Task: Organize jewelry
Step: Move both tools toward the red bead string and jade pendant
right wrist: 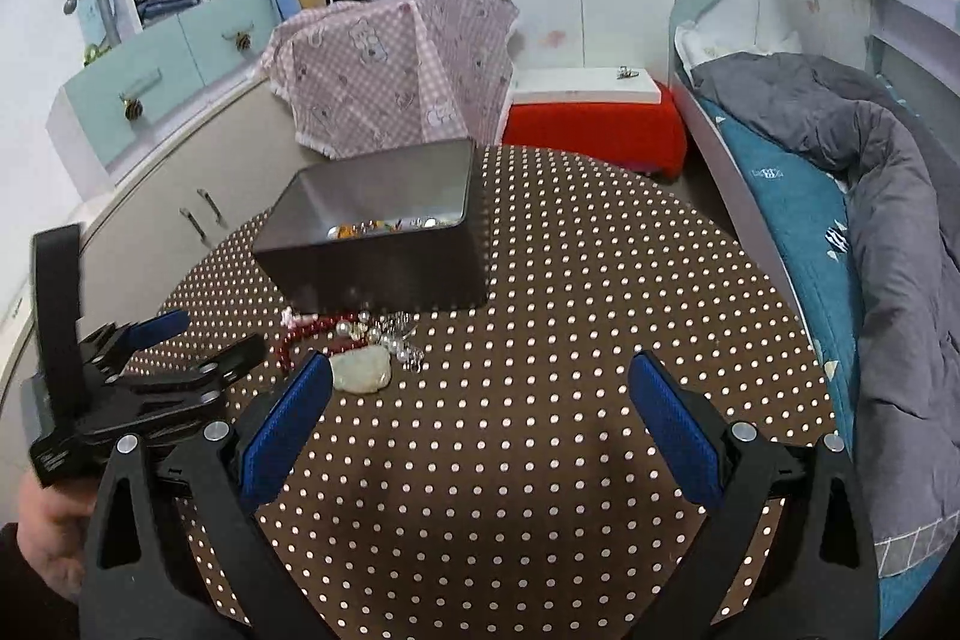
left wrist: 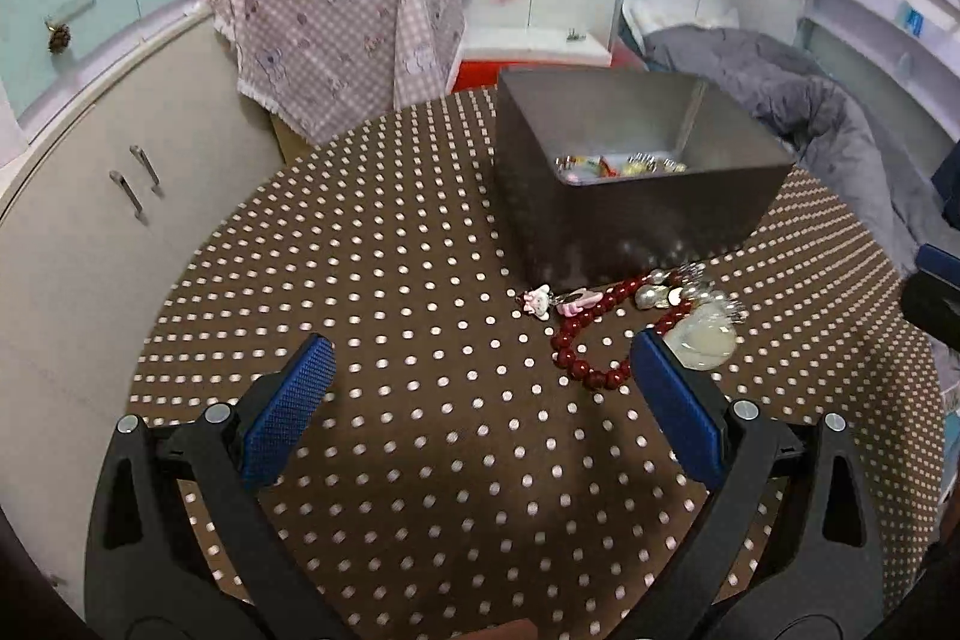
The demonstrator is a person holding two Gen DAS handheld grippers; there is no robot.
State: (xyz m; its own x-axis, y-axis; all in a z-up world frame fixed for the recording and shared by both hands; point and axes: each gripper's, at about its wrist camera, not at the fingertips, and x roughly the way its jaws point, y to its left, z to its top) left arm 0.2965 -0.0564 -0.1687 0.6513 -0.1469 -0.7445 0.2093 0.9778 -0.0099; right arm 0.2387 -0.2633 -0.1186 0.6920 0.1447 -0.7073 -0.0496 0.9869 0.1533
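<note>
Both grippers, left gripper (left wrist: 480, 370) and right gripper (right wrist: 480, 388), hover spread wide, holding nothing. Jewelry pile (left wrist: 636, 316) sits centre-right against the metal box (left wrist: 630, 178); tangled red bead bracelet (left wrist: 591, 340) could drag neighbours off the table (left wrist: 390, 250).

Even, soft indoor light fills both views, casting only faint shadows beneath the box (left wrist: 630, 196) on the surface (left wrist: 420, 280), while strong fisheye bending curves the edges, dark corners vignette, and far furniture looks slightly soft.
</note>
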